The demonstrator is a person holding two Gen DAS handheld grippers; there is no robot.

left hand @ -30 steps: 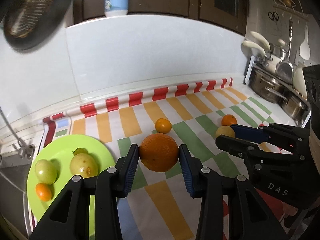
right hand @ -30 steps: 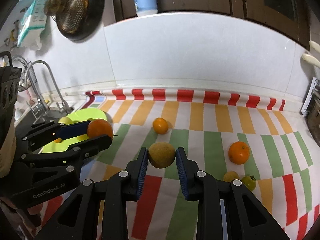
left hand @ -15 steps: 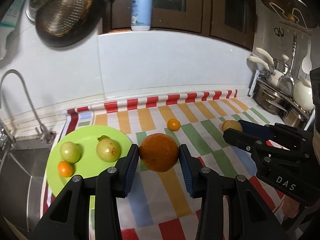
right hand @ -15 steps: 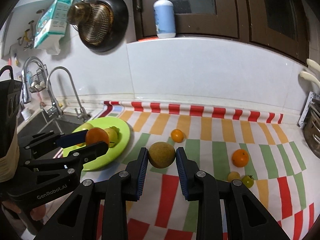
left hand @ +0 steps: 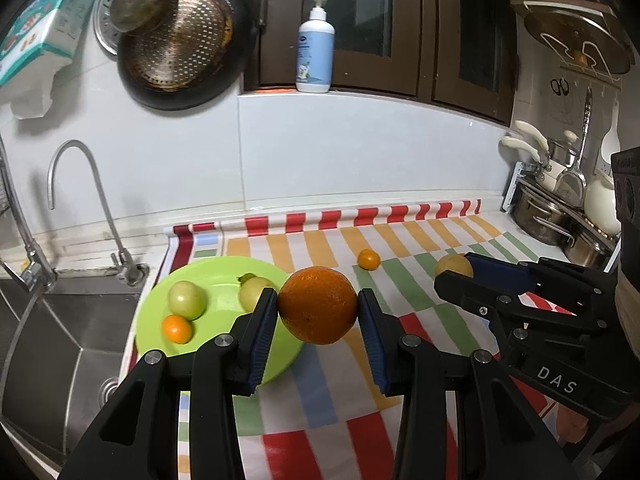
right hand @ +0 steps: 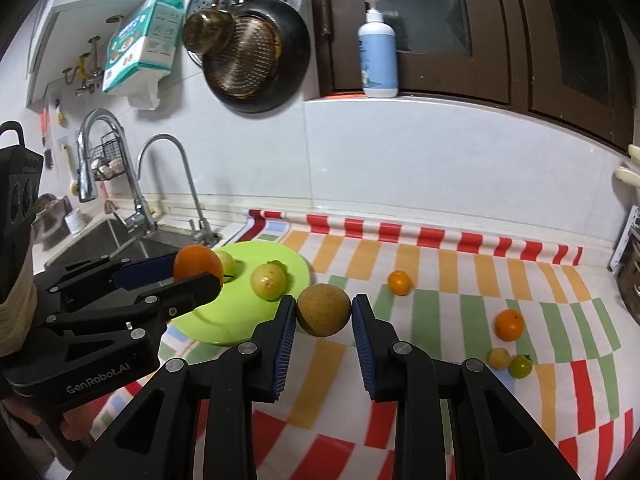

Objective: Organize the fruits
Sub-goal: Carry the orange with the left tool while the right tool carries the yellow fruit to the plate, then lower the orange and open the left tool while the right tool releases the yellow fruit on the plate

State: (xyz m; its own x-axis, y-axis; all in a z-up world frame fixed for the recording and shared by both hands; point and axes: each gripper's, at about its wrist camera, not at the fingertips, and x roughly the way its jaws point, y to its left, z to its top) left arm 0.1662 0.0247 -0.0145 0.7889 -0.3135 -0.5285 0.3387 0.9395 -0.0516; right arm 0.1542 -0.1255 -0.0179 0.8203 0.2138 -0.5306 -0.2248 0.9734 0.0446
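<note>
My left gripper (left hand: pixel 317 312) is shut on a big orange (left hand: pixel 317 305) and holds it in the air over the right edge of the green plate (left hand: pixel 224 284). The plate carries a green fruit (left hand: pixel 186 299), a small orange (left hand: pixel 177 329) and a yellow-green fruit (left hand: pixel 251 294). My right gripper (right hand: pixel 323 314) is shut on a brownish-yellow round fruit (right hand: pixel 323 310), held above the mat to the right of the plate (right hand: pixel 216 320). A small tangerine (right hand: pixel 399 282), an orange (right hand: pixel 508 324), a small yellow fruit (right hand: pixel 499 358) and a small green fruit (right hand: pixel 520 365) lie on the striped mat.
A steel sink (left hand: pixel 44 344) with a tap (left hand: pixel 86 208) lies left of the plate. Pots (left hand: pixel 548 220) stand at the far right. A pan and strainers (left hand: pixel 176 48) hang on the wall, and a soap bottle (left hand: pixel 315 60) stands on the ledge.
Both grippers have lifted up and back from the mat with their fruits. The left one has shifted toward the plate, which now shows fully with the sink beside it.
</note>
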